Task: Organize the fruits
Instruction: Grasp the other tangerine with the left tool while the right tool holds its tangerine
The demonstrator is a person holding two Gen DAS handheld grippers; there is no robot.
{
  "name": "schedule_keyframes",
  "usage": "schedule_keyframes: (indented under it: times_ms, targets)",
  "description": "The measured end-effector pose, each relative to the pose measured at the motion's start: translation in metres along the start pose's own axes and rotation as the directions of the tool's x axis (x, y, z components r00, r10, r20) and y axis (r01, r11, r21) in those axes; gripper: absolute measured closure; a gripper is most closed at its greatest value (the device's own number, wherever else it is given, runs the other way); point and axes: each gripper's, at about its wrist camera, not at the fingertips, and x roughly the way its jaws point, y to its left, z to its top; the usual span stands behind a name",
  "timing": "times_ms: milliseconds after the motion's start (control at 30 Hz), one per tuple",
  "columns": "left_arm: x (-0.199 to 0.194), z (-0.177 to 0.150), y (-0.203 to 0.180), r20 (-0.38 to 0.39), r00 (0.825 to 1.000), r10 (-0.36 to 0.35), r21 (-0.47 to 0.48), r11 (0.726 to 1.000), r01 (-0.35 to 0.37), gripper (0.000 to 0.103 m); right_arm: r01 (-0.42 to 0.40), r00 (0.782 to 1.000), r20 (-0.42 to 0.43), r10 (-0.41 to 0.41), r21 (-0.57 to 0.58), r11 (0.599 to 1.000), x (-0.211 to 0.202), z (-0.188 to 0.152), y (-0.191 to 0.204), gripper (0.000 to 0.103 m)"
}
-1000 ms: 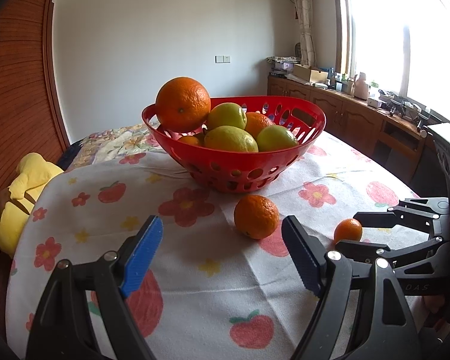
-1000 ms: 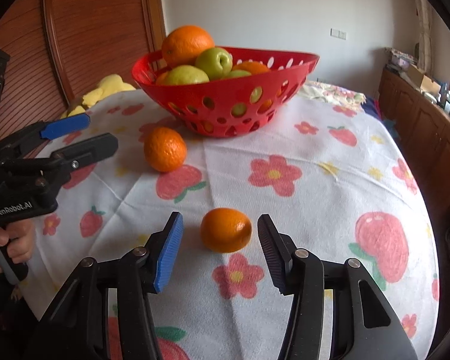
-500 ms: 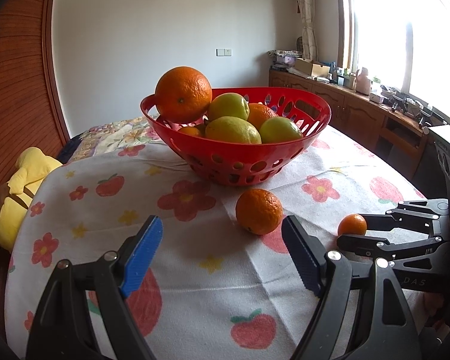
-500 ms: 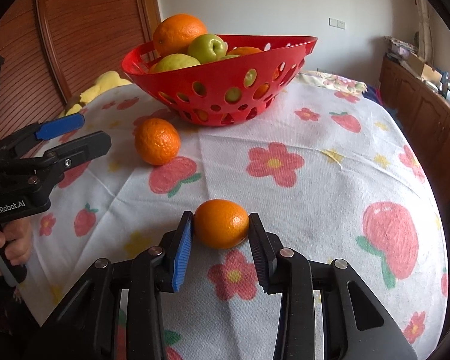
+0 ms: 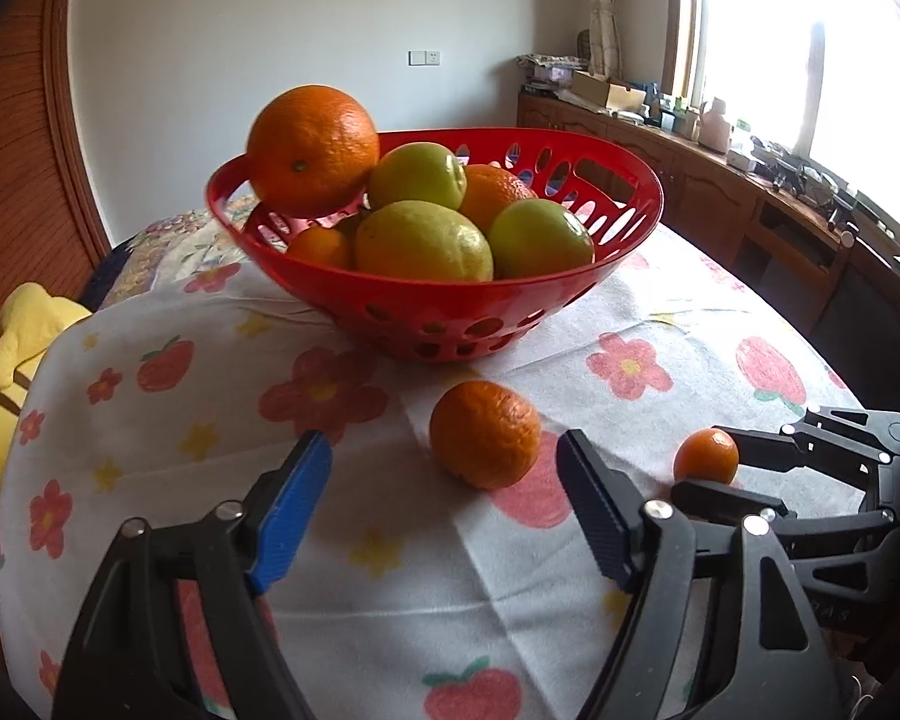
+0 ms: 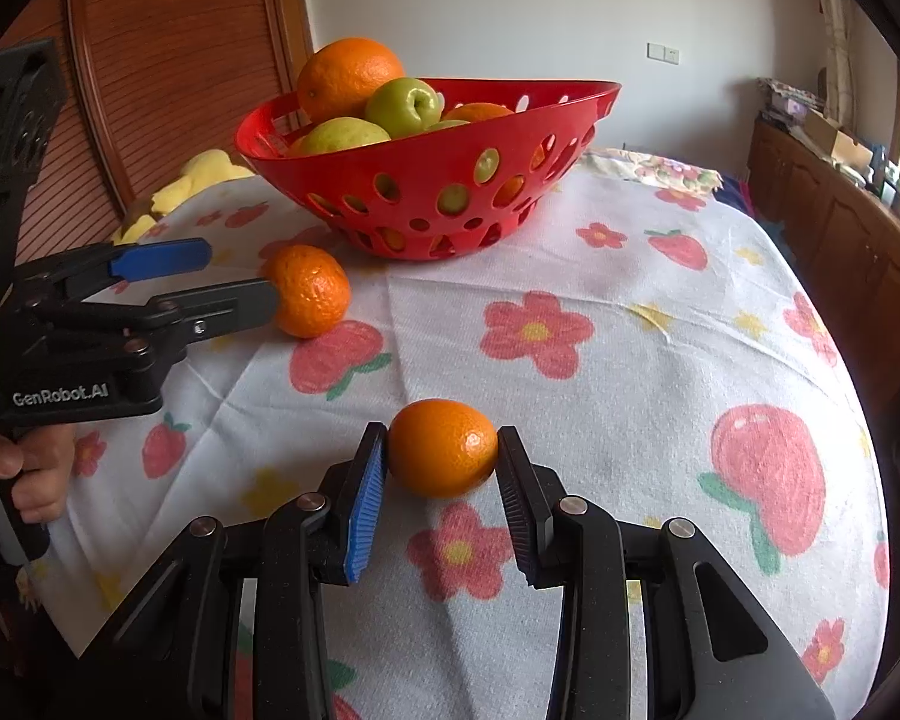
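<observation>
The right gripper (image 6: 441, 483) is clamped on a small orange (image 6: 442, 447) resting on the bench (image 6: 630, 360), at 6 o'clock from the red basket (image 6: 450, 204). The left gripper (image 5: 444, 510) gapes open around a second orange (image 5: 485, 433), touching nothing. The basket is heaped (its top orange (image 5: 313, 148) sits on the rim), so another drop could roll fruit out. "GenRobot.AI" reads on the left gripper's body.

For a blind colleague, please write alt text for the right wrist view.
The right hand-held gripper is shut on a small orange on a flowered tablecloth. To its left, the open left hand-held gripper reaches toward another orange; behind stands a red basket of fruit.
</observation>
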Motion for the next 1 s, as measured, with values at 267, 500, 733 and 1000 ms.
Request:
schedule_keyframes:
  times_ms: [267, 500, 733, 1000]
  targets:
    - [0.010, 0.008, -0.004, -0.026, 1.000, -0.013, 0.010, 1.000, 0.014, 0.036, -0.001, 1.000, 0.007, 0.001, -0.002, 1.000, -0.001, 0.000, 0.000, 0.067]
    - [0.021, 0.011, -0.009, -0.059, 0.998, -0.002, 0.028, 1.000, 0.004, 0.036, -0.001, 1.000, 0.007, 0.001, -0.002, 1.000, -0.001, -0.001, 0.000, 0.067]
    - [0.027, 0.015, -0.016, -0.071, 0.997, 0.006, 0.034, 0.999, -0.003, 0.036, -0.003, 1.000, 0.007, 0.003, -0.004, 1.000, -0.001, -0.001, 0.000, 0.067]
    - [0.034, 0.011, -0.017, -0.091, 0.996, -0.016, 0.041, 0.999, 0.020, 0.058, -0.006, 1.000, 0.003, 0.006, -0.006, 1.000, 0.000, -0.001, 0.001, 0.067]
